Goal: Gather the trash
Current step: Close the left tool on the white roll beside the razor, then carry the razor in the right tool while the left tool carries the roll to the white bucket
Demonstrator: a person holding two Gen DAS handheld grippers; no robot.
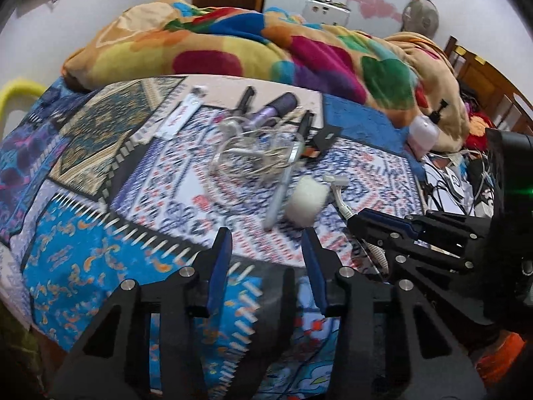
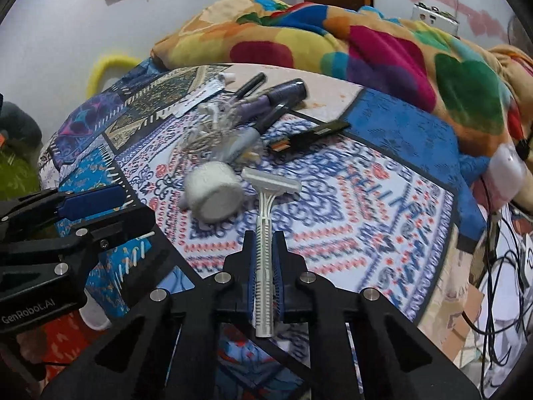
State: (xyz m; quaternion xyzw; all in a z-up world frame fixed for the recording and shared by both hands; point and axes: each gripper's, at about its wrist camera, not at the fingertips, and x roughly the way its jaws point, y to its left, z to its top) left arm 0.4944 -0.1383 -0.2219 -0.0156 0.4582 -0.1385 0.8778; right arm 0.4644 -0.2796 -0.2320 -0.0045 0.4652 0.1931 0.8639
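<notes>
The right gripper (image 2: 265, 238) has its jaws closed narrow on a white disposable razor (image 2: 265, 233). The razor's long axis runs straight along the jaws, away from the camera: the handle end sits back between the blue pads, and the head sticks out forward, lifted over the patterned bed cover (image 2: 366, 226). Whether the head touches the cover cannot be told from the right wrist view.

The left gripper (image 1: 268, 233) has its jaws wide apart and holds nothing. It hangs over the near edge of the bed. Ahead of it and a little to its right lies a white roll of gauze or cotton (image 1: 304, 200), resting on the cover near the razor's head. In the left wrist view a pen (image 1: 281, 193) lies just beside the roll, its long axis pointing roughly toward the left jaws. Farther back is a loose heap of clear wrapping and small tubes (image 1: 256, 146), and behind that a bright blanket (image 1: 233, 46).

In my judgement the razor is 1 piece already gathered, and it needs carrying off to wherever trash goes; no bin shows in either view. The left gripper is the free one and the nearer to the white roll, so that pickup would fall to it, with a short reach forward and right.
</notes>
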